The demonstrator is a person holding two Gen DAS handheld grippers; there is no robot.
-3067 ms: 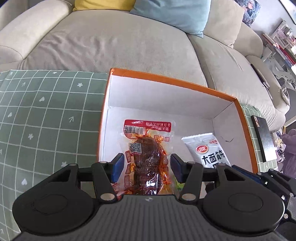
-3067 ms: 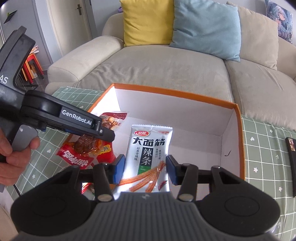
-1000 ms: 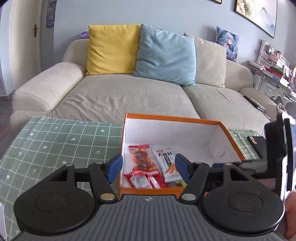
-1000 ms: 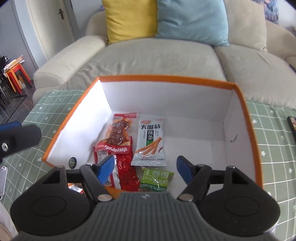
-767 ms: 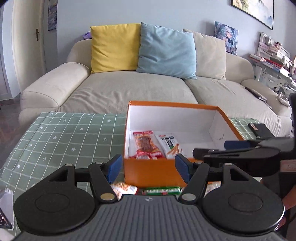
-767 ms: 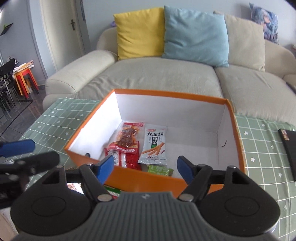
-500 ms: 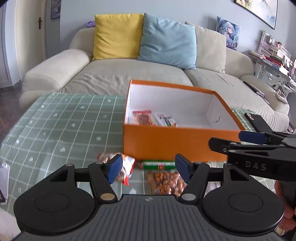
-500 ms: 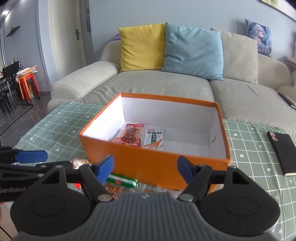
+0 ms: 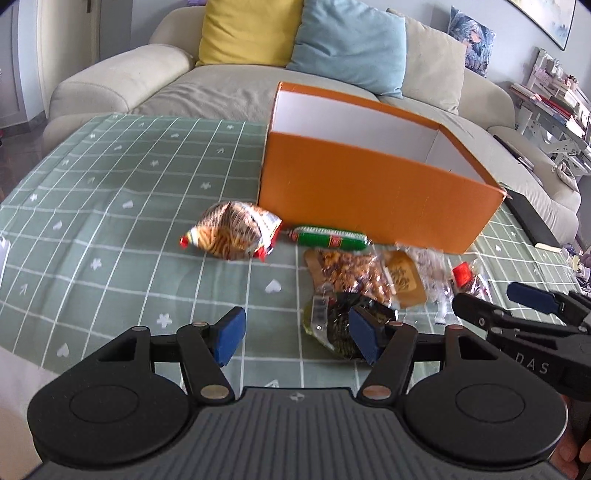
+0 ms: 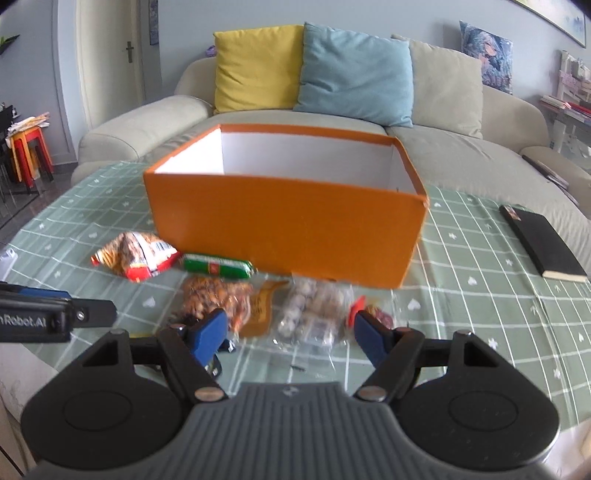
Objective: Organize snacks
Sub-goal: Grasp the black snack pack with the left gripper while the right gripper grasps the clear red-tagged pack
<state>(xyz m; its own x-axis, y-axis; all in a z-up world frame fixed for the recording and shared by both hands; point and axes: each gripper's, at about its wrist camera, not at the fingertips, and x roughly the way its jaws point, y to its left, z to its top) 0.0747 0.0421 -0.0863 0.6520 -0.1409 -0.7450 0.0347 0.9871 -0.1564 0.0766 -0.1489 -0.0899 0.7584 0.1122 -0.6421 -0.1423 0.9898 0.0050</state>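
Both grippers low over loose snacks [image 10: 310,310]

A beige sofa [image 10: 332,129] is seen behind the table, which is covered by a green checked cloth [image 9: 110,206]. Three cushions are propped against the sofa's back: a yellow one [image 10: 258,66], a blue one [image 10: 356,72] and a beige one [image 10: 445,88]. A patterned cushion [image 10: 485,55] is set at the far right end. The wall [image 10: 184,22] is painted pale blue-grey, and a white door [image 10: 110,62] is seen at the left. Red and yellow stools [image 10: 27,147] are stacked beside it. The room is lit by daylight.
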